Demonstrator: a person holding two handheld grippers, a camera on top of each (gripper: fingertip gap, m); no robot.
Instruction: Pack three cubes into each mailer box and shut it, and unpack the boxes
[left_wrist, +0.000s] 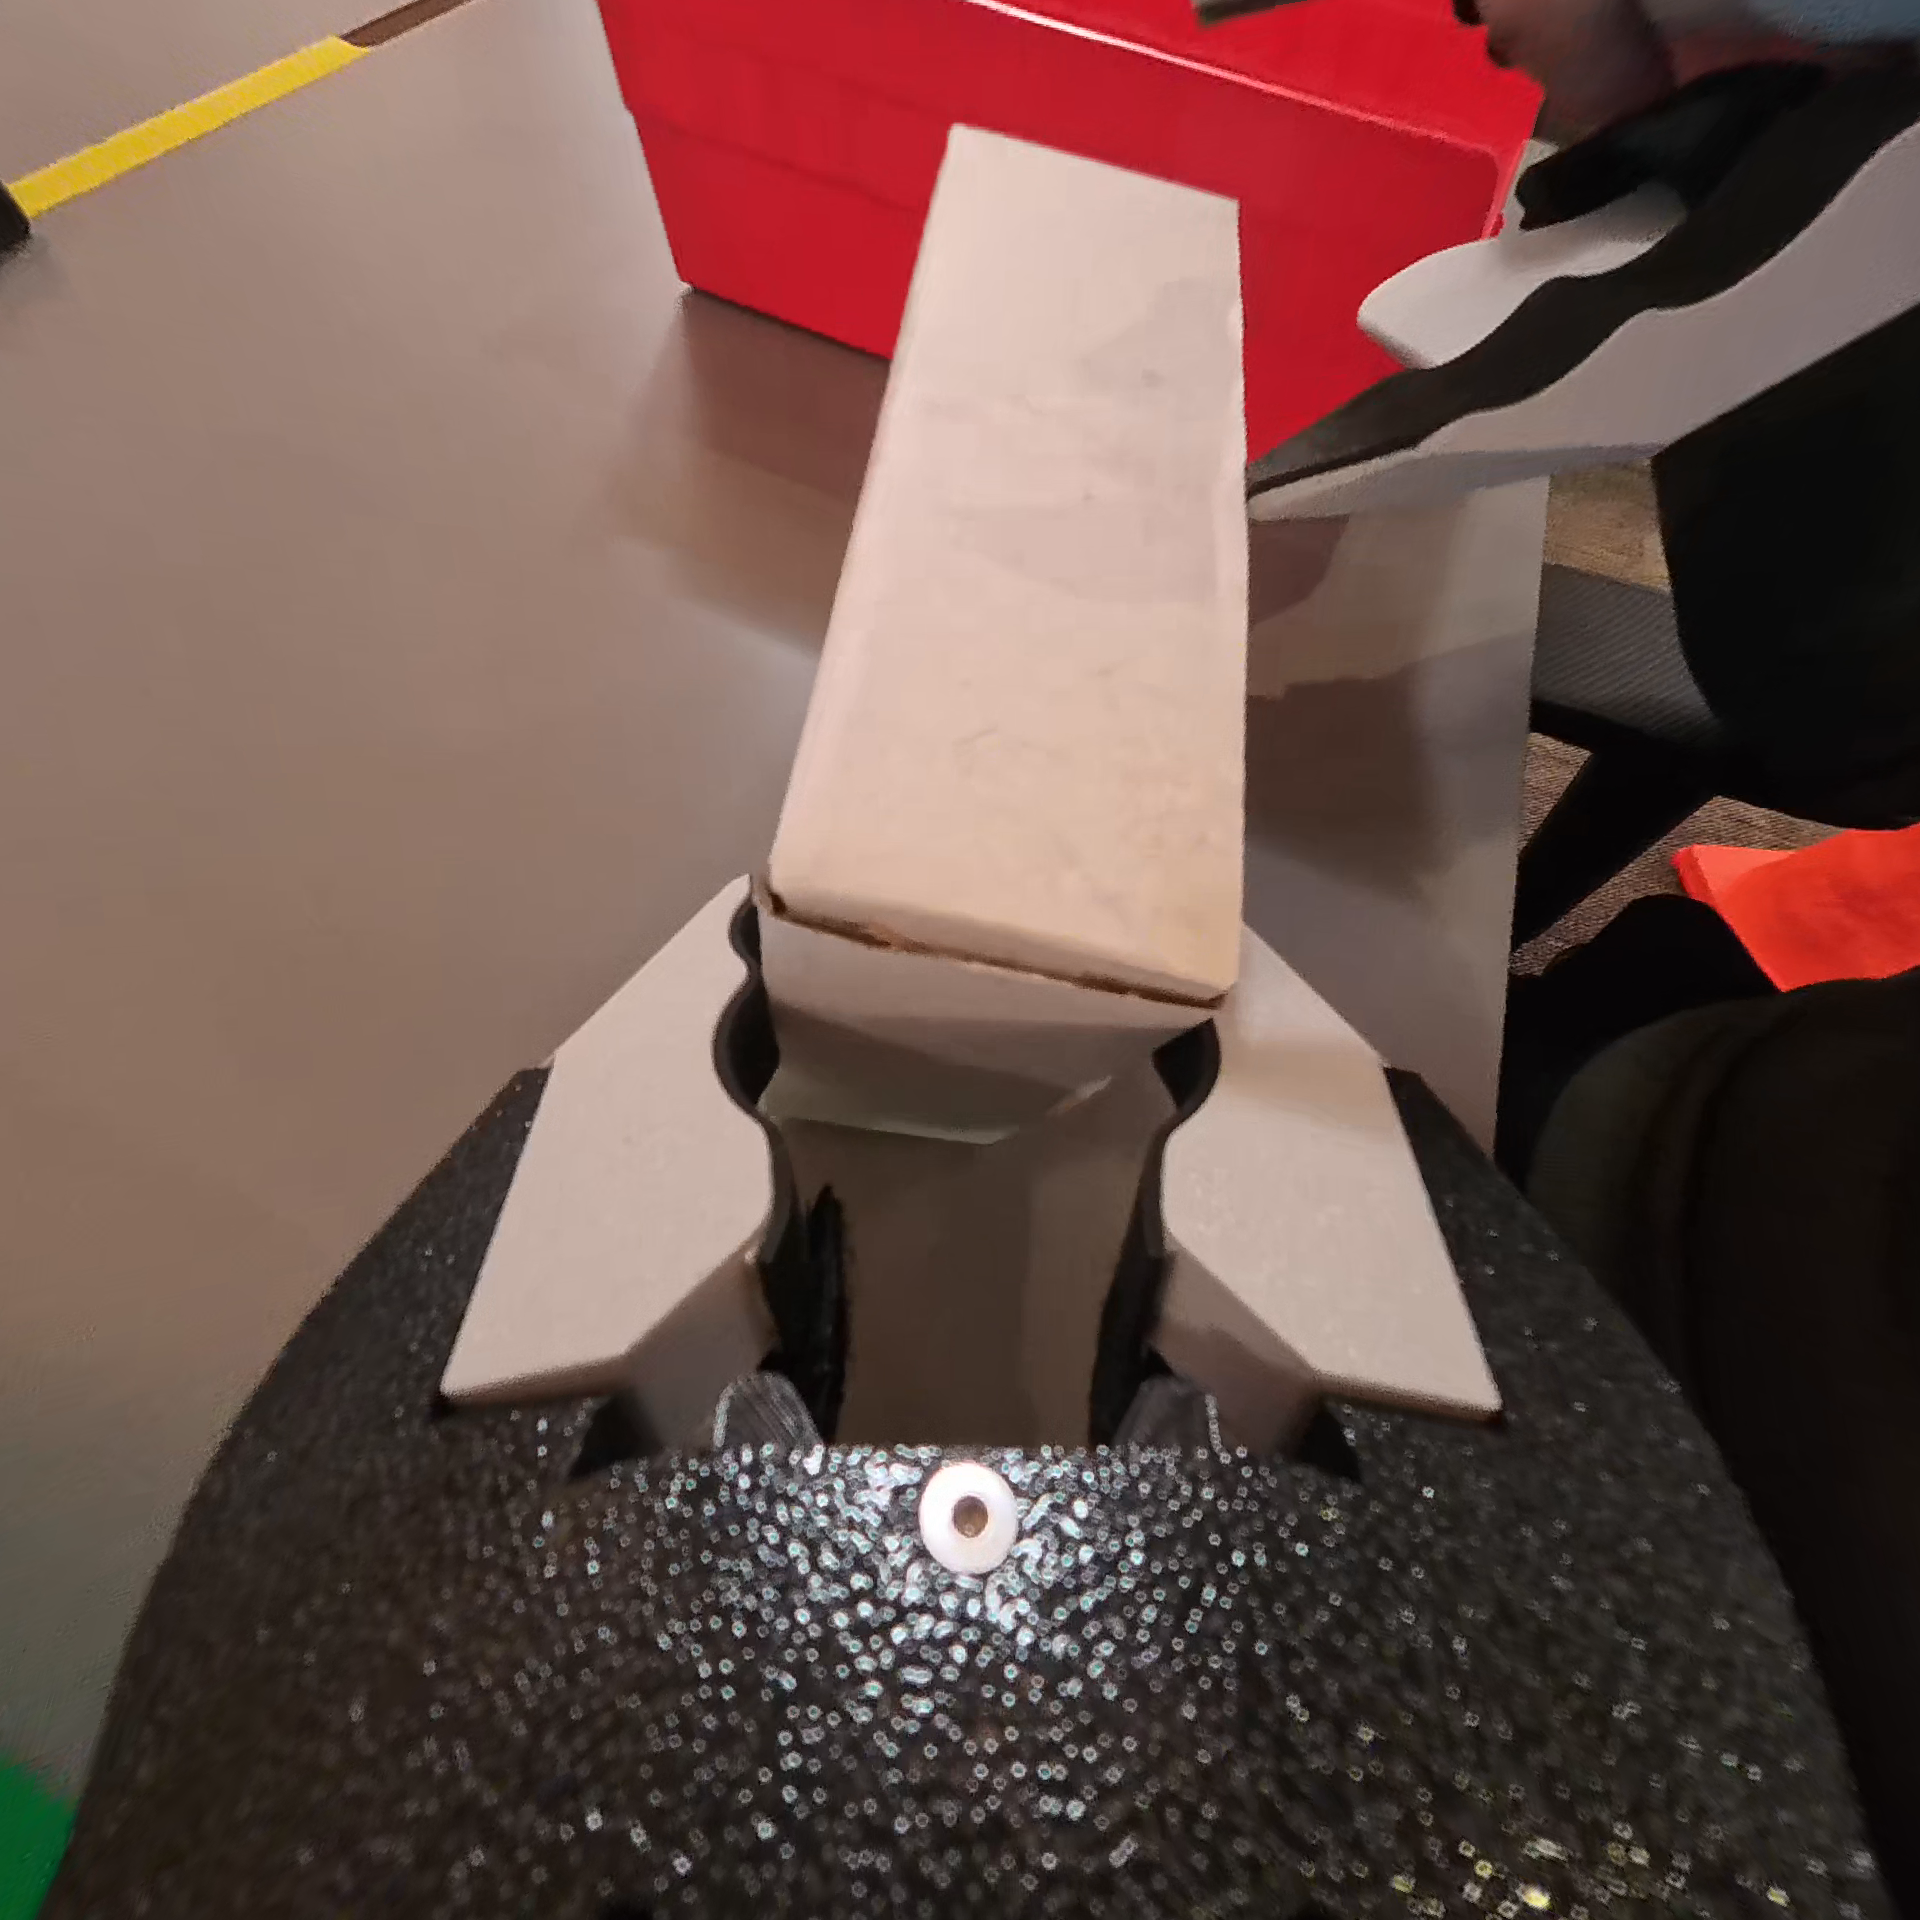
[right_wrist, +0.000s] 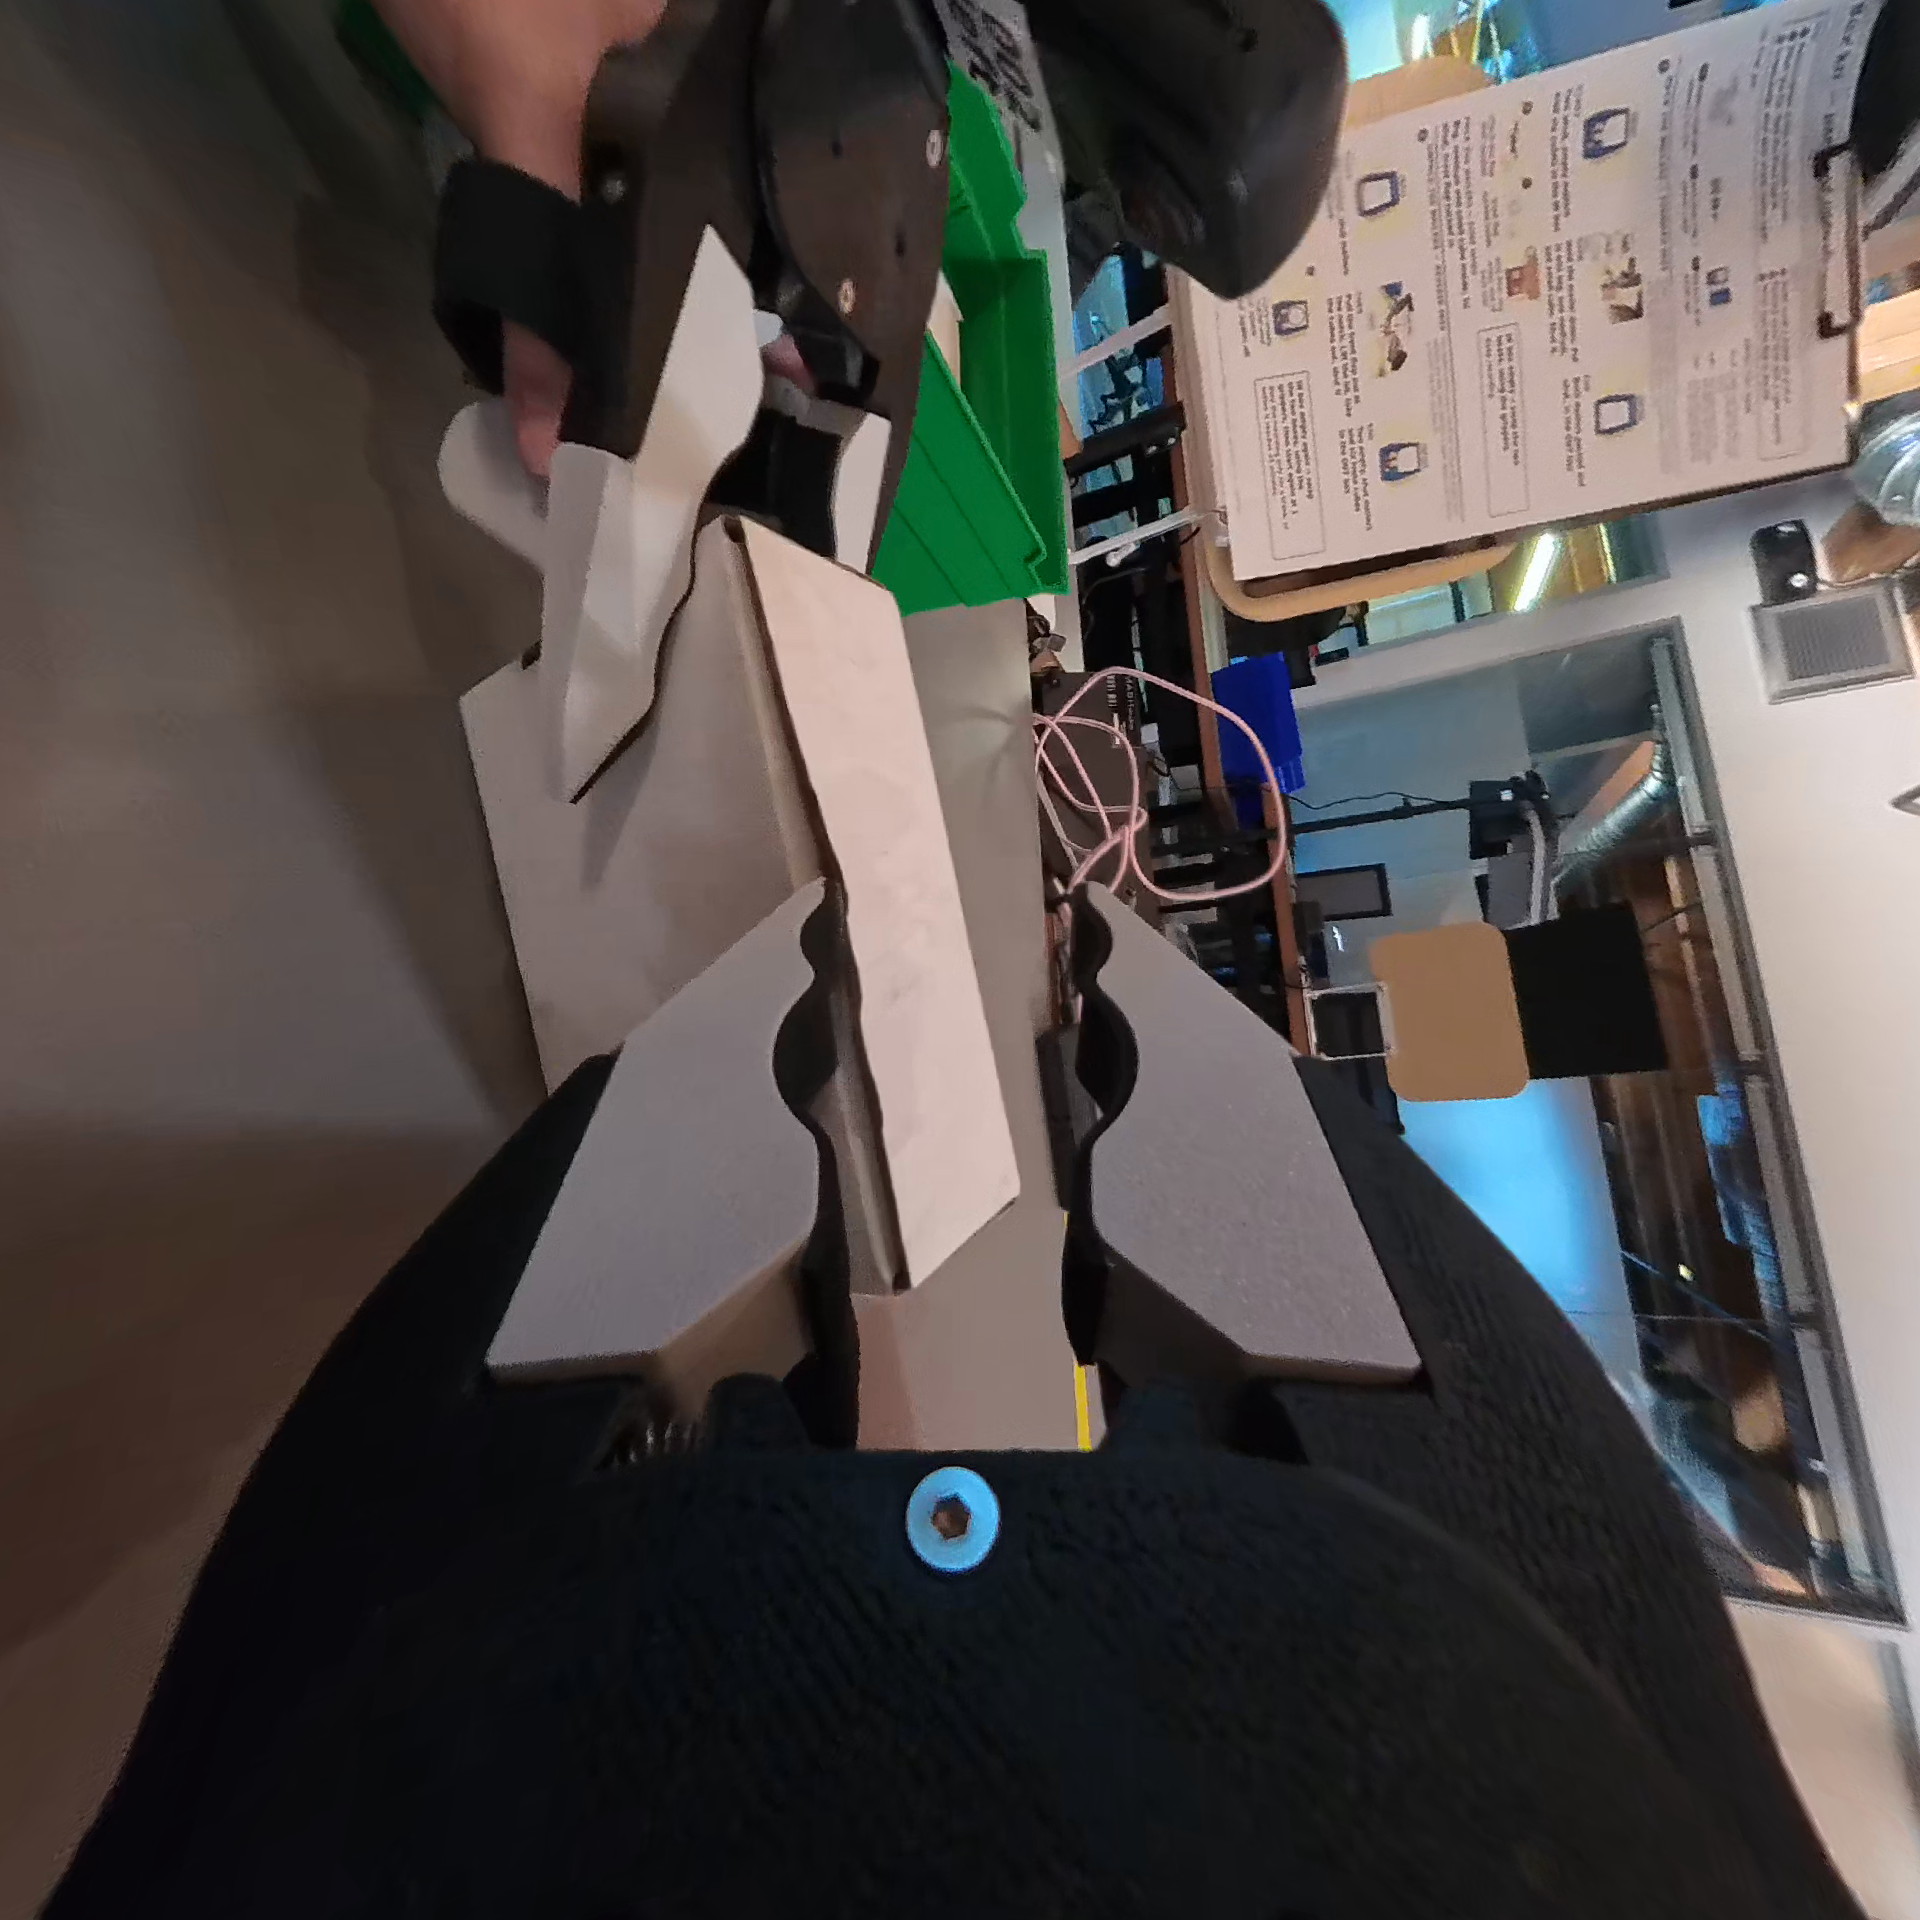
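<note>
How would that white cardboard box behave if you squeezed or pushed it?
The white box is thin folded cardboard with visible seams, so it would probably flex under a hard squeeze. It looks light for its size. Its flat faces suggest sliding on the table, not rolling.

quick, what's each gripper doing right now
Left gripper: clamped on the near end of the white mailer box.
Right gripper: around the box's front flap; grip cannot be told.
</note>
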